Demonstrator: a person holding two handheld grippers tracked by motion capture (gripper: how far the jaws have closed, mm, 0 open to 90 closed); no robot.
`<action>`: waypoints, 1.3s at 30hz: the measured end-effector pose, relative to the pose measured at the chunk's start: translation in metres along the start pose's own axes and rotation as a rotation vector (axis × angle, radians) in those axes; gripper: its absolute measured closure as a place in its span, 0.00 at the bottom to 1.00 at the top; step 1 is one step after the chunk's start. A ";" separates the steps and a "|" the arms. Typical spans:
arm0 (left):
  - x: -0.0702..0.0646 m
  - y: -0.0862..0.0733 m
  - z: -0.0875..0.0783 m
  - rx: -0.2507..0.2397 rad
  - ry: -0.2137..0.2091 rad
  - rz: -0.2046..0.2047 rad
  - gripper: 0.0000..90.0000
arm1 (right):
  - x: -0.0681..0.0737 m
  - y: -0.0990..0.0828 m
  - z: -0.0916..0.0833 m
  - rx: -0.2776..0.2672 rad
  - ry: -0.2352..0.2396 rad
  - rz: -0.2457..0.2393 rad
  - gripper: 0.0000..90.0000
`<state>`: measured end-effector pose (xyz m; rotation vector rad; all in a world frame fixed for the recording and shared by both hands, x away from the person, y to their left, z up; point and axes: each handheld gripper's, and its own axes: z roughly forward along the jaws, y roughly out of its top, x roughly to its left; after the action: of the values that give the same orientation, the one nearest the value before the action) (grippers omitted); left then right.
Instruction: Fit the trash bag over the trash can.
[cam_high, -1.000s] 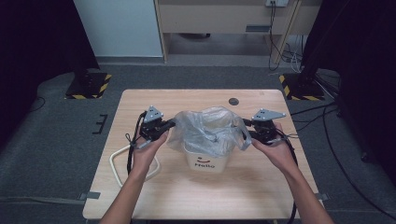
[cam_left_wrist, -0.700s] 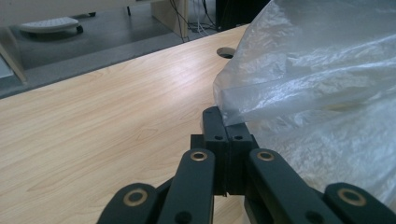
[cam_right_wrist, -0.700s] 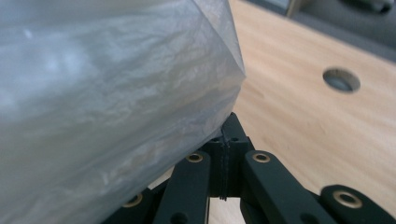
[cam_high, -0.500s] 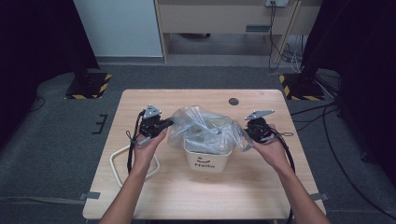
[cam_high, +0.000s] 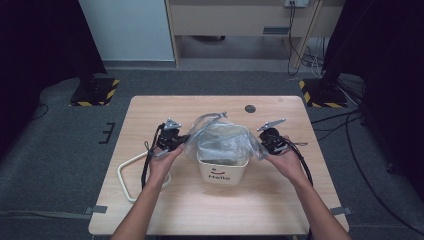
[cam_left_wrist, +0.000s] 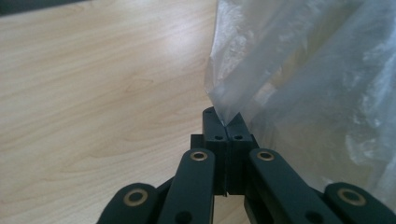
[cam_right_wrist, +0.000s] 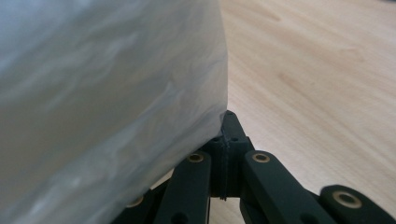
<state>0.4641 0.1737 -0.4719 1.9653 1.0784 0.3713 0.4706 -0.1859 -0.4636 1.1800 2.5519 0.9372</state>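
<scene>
Two grippers pinch one clear plastic bag (cam_high: 222, 137) from its opposite sides: the left gripper (cam_left_wrist: 223, 122) and the right gripper (cam_right_wrist: 227, 122) are each clenched on a thin edge. The bag is wrinkled, half transparent and stretched over a white bin (cam_high: 220, 172) on the wooden table (cam_high: 210, 210).

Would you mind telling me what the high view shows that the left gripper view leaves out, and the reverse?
The high view takes in the white bin marked Hello, the right gripper at the bag's far side, and a white loop on the table. The left gripper view gives the close detail: the left gripper, jaws shut, pinching an edge of the clear plastic bag. Both show bag, left gripper and wooden tabletop.
</scene>
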 end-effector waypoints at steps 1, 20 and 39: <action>-0.001 -0.002 0.001 0.007 -0.004 -0.001 1.00 | 0.000 0.000 0.002 0.003 -0.001 -0.012 1.00; -0.022 -0.023 0.004 0.050 -0.062 0.002 1.00 | 0.005 0.002 0.018 0.058 0.017 0.012 1.00; -0.042 -0.038 0.002 0.021 -0.072 -0.005 1.00 | 0.007 0.008 0.029 0.036 0.035 0.024 1.00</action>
<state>0.4194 0.1494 -0.4977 1.9791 1.0448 0.2856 0.4825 -0.1635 -0.4813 1.2172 2.5975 0.9289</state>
